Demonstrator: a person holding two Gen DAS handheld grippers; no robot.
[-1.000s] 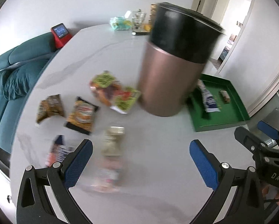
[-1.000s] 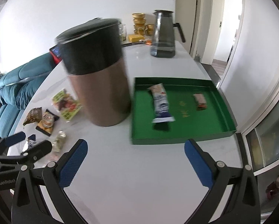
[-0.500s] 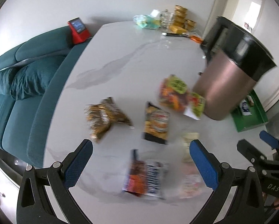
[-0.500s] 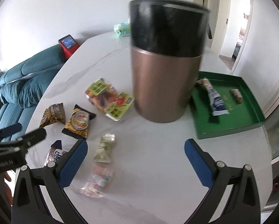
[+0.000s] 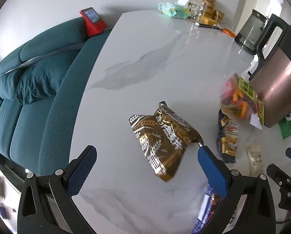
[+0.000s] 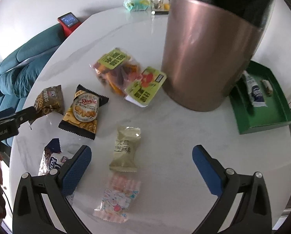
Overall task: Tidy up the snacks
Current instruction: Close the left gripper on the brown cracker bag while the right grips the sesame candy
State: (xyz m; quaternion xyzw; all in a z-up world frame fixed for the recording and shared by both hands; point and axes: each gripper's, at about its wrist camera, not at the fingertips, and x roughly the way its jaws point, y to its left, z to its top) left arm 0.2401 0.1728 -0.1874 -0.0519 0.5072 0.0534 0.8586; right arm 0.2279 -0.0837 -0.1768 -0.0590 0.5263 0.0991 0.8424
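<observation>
Both tongs hang wide open over the white marble table [image 6: 174, 136], holding nothing. The left tongs [image 5: 145, 156] are above a brown-and-gold Nutrimalt snack pouch [image 5: 163, 138], whose corner lies just beside the right blue pad [image 5: 211, 167]. The right tongs [image 6: 141, 156] frame a pale beige wrapped sweet [image 6: 126, 149], with a pink-striped candy packet [image 6: 118, 198] nearer the camera and a blue-and-white wafer pack [image 6: 51, 159] by the left pad. Further off lie a Danisa butter cookies pack [image 6: 84, 110] and a clear bag of vegetable crisps [image 6: 126, 76] — the latter touching a copper-coloured kettle [image 6: 206, 58]. Beyond the kettle a green tray [image 6: 262, 124] holds a blue-and-white tube-shaped packet [image 6: 252, 88] and a small bar [image 6: 267, 86].
</observation>
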